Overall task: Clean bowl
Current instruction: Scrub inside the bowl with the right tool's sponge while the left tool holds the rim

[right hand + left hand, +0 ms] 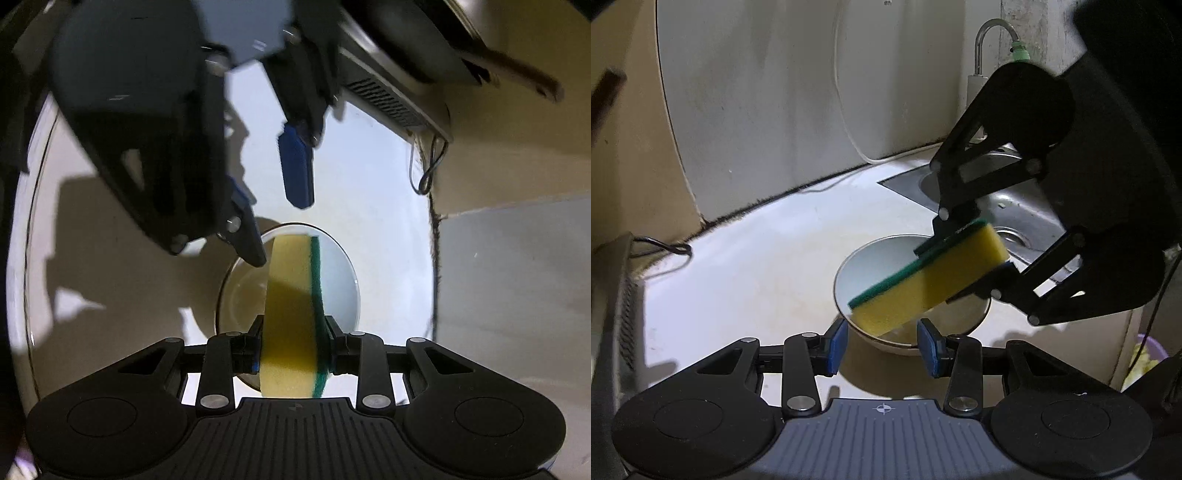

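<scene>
The left gripper has its blue-padded jaws spread on either side of the near rim of the round, glossy white bowl, gripping nothing. The bowl stands on the smooth white table. Above it, the right gripper pinches a rectangular yellow foam sponge with green scouring layer. Beyond lies a stainless steel sink.

One bowl on the counter, one yellow-and-green sponge over it. Two grippers here: left gripper, right gripper. One sink, one tap, one dark cable.
</scene>
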Motion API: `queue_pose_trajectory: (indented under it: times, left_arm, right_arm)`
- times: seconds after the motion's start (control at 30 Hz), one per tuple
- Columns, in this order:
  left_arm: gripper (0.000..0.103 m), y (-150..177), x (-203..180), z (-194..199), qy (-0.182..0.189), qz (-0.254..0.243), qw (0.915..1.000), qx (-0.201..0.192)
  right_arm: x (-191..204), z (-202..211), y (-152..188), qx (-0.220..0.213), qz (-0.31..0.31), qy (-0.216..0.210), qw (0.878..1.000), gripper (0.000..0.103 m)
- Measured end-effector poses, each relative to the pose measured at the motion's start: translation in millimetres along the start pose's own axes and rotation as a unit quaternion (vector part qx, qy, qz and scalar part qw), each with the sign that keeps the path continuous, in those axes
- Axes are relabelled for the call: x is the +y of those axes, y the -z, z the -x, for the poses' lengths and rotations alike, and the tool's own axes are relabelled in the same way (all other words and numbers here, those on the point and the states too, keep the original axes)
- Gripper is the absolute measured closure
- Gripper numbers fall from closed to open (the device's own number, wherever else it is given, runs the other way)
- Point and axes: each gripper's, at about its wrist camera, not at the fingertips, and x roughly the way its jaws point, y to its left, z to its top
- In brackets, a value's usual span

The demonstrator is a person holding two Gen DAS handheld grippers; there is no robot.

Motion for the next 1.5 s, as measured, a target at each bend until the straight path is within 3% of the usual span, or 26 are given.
queue_pose_trajectory:
  times: [0.13, 0.3, 0.43, 0.5, 0.73, 0.9, 1.0, 1.1, 1.33, 1.37, 1.5]
  left_arm:
    - [0.059, -2.3, -4.7, 3.3, -0.023, -0.012, 0.9997, -0.002]
    - [0.059, -17.6, -6.9, 5.7, -0.045, -0.016, 0.9986, -0.020]
    - [0.059, -32.9, -17.7, 0.6, -0.044, -0.052, 0.9975, -0.020]
    - [0.058, -39.0, -23.1, -2.6, -0.037, -0.074, 0.9964, -0.016]
    - [0.057, -39.6, -27.3, -28.8, -0.012, -0.096, 0.9937, 0.056]
    - [0.057, -39.5, -23.4, -20.8, -0.016, -0.086, 0.9951, 0.044]
    - [0.054, -36.6, -16.0, -15.0, -0.024, -0.073, 0.9960, 0.045]
    - [0.053, -30.4, -3.4, -12.9, -0.011, -0.029, 0.9983, 0.049]
    - [0.052, -16.7, 23.3, -20.4, 0.006, 0.110, 0.9932, 0.037]
    - [0.052, -14.1, 25.1, -21.6, 0.007, 0.122, 0.9919, 0.036]
    - [0.052, -5.2, 21.7, -27.1, 0.013, 0.118, 0.9924, 0.034]
  right_arm:
    - [-18.1, 3.8, 21.3, -0.059, -0.112, -0.020, 0.992, 0.073]
    - [-36.6, 3.3, 64.8, -0.139, -0.269, -0.038, 0.952, 0.062]
    - [-37.1, -2.2, 78.2, -0.181, -0.311, -0.040, 0.932, 0.061]
    - [-34.4, -5.4, 80.9, -0.195, -0.316, -0.037, 0.928, 0.061]
    - [-29.4, -5.9, 86.8, -0.197, -0.321, -0.028, 0.926, 0.061]
    - [-18.8, 16.0, 92.3, -0.215, -0.312, -0.042, 0.924, 0.061]
    - [-21.0, 12.1, 90.4, -0.202, -0.328, -0.033, 0.922, 0.062]
    - [-23.2, 7.4, 84.6, -0.188, -0.331, -0.033, 0.924, 0.072]
    - [-23.4, 14.9, 55.4, -0.132, -0.284, 0.002, 0.950, 0.072]
    - [-27.5, 17.9, 49.6, -0.113, -0.265, 0.013, 0.958, 0.072]
    - [-40.2, 12.8, 25.8, -0.068, -0.208, -0.019, 0.976, 0.072]
